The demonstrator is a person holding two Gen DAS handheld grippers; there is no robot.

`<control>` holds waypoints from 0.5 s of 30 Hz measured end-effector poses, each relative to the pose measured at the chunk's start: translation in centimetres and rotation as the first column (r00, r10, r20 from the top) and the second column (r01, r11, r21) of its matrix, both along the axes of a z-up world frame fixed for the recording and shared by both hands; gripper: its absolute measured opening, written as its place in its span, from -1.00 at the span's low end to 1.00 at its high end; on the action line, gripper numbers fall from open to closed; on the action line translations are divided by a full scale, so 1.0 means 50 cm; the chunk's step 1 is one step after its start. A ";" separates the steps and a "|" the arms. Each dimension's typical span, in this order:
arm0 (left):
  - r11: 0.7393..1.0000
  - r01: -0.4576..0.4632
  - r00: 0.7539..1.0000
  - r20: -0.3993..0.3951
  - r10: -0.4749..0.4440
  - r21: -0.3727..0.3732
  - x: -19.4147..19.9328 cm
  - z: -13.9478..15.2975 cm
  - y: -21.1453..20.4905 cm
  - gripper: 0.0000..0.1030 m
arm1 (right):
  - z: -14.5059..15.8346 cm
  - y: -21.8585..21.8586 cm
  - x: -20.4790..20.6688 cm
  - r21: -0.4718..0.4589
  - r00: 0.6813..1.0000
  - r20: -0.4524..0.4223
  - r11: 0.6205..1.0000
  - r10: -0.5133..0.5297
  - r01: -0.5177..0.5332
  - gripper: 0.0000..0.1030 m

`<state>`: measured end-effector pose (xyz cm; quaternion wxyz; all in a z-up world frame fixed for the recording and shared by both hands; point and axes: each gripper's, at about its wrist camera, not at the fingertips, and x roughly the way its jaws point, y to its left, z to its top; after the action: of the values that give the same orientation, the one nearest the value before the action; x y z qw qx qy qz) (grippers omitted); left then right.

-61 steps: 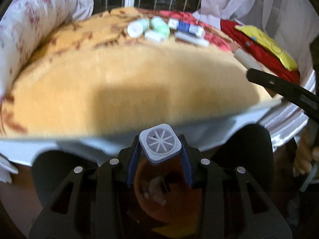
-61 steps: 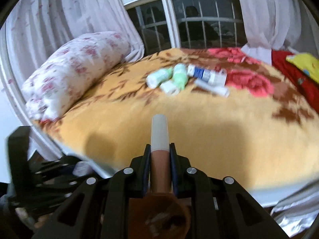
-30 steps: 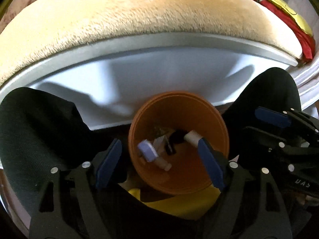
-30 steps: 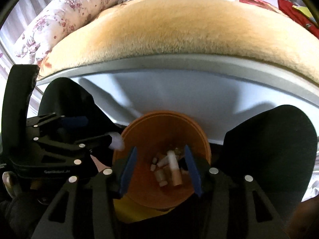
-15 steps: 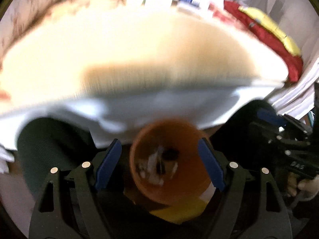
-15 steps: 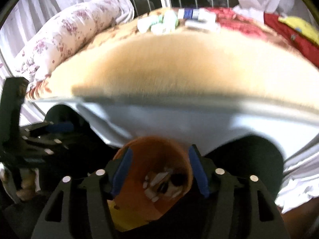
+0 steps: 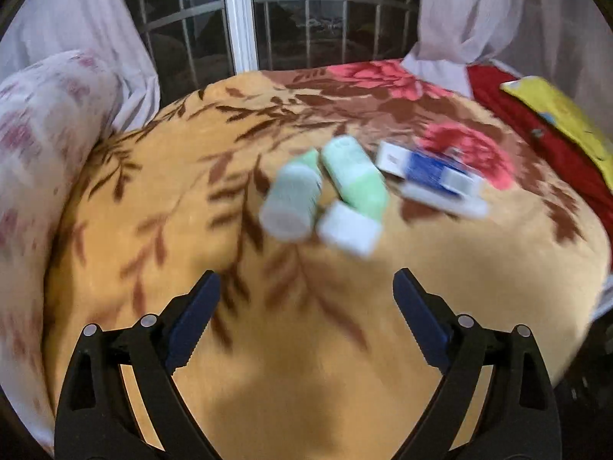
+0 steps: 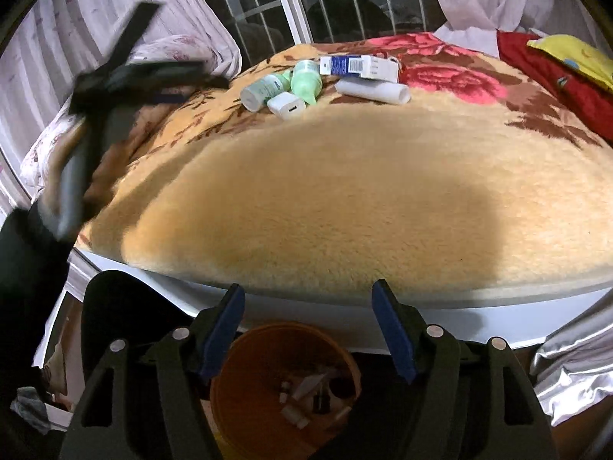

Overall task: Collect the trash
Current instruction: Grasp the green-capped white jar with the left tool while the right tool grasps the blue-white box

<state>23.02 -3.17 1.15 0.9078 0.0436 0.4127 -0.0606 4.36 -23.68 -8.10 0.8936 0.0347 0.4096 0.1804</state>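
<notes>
Several pieces of trash lie together on the yellow floral blanket (image 7: 153,211): a pale green bottle (image 7: 291,199), a brighter green bottle (image 7: 354,176), a small white block (image 7: 348,230), a blue-and-white box (image 7: 429,170) and a white tube (image 7: 444,199). My left gripper (image 7: 302,280) hovers over the blanket just short of them, its jaws opening with nothing between them. My right gripper (image 8: 306,289) hangs above the orange bucket (image 8: 249,391) at the bed's edge, its jaws opening and empty. Small discarded items lie in the bucket. The same pile (image 8: 304,80) shows far across the bed.
A floral pillow (image 7: 49,134) lies along the left side of the bed. A barred window (image 7: 306,19) and white curtains stand behind it. Red cloth and a yellow cushion (image 7: 555,115) are at the right. A person's dark-clad legs (image 8: 115,306) flank the bucket.
Both grippers let their items fall into the bucket and rose from it. The left one swung up over the bed towards the pile. Both sets of jaws stand wider.
</notes>
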 end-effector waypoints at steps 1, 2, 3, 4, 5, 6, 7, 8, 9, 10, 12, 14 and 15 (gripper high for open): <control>1.000 -0.004 1.000 -0.010 0.004 -0.004 0.021 -0.004 0.000 0.73 | -0.002 0.000 0.003 -0.002 1.000 -0.003 1.000 -0.002 0.002 0.33; 1.000 -0.008 1.000 -0.030 0.008 -0.011 0.056 -0.012 0.000 0.73 | -0.003 -0.003 0.007 0.001 1.000 -0.009 1.000 -0.006 0.006 0.36; 1.000 -0.018 0.999 -0.047 0.017 -0.016 0.086 -0.018 0.001 0.73 | -0.006 -0.007 0.010 0.011 1.000 -0.016 1.000 -0.009 0.010 0.36; 1.000 -0.020 0.998 -0.060 0.019 -0.021 0.104 -0.024 0.004 0.73 | -0.008 -0.011 0.011 0.020 1.000 -0.022 1.000 -0.013 0.013 0.36; 0.999 -0.022 0.997 -0.076 0.020 -0.026 0.127 -0.031 0.005 0.73 | -0.010 -0.015 0.014 0.029 0.999 -0.030 0.999 -0.017 0.017 0.37; 0.999 -0.023 0.996 -0.091 0.020 -0.028 0.150 -0.039 0.005 0.73 | -0.014 -0.018 0.017 0.038 0.999 -0.038 0.999 -0.020 0.021 0.37; 0.999 -0.025 0.994 -0.104 0.023 -0.024 0.167 -0.045 0.004 0.73 | -0.017 -0.021 0.019 0.043 0.999 -0.044 0.999 -0.023 0.025 0.37; 1.000 -0.027 0.993 -0.119 0.025 -0.013 0.185 -0.054 0.001 0.73 | -0.019 -0.022 0.021 0.047 0.998 -0.049 0.998 -0.027 0.029 0.37; 1.000 -0.023 0.992 -0.127 0.023 -0.003 0.192 -0.059 0.000 0.73 | -0.022 -0.024 0.023 0.053 0.998 -0.055 0.998 -0.031 0.034 0.37; 1.000 -0.022 0.990 -0.137 0.023 0.011 0.205 -0.068 -0.002 0.73 | -0.025 -0.026 0.025 0.059 0.998 -0.061 0.998 -0.033 0.036 0.37; 0.999 -0.026 0.986 -0.165 0.031 0.034 0.234 -0.090 -0.002 0.73 | -0.030 -0.030 0.028 0.072 0.997 -0.072 0.997 -0.036 0.041 0.37; 0.998 -0.055 0.982 -0.180 0.062 0.044 0.255 -0.109 0.008 0.57 | -0.033 -0.032 0.032 0.079 0.996 -0.078 0.996 -0.039 0.045 0.37; 0.997 -0.070 0.978 -0.194 0.077 0.044 0.266 -0.122 0.015 0.51 | -0.036 -0.032 0.033 0.083 0.996 -0.082 0.995 -0.041 0.047 0.37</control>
<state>36.29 -2.42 -4.98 0.8634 0.0392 0.5024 -0.0233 6.02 -25.31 -9.88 0.8779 0.0888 0.4364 0.1763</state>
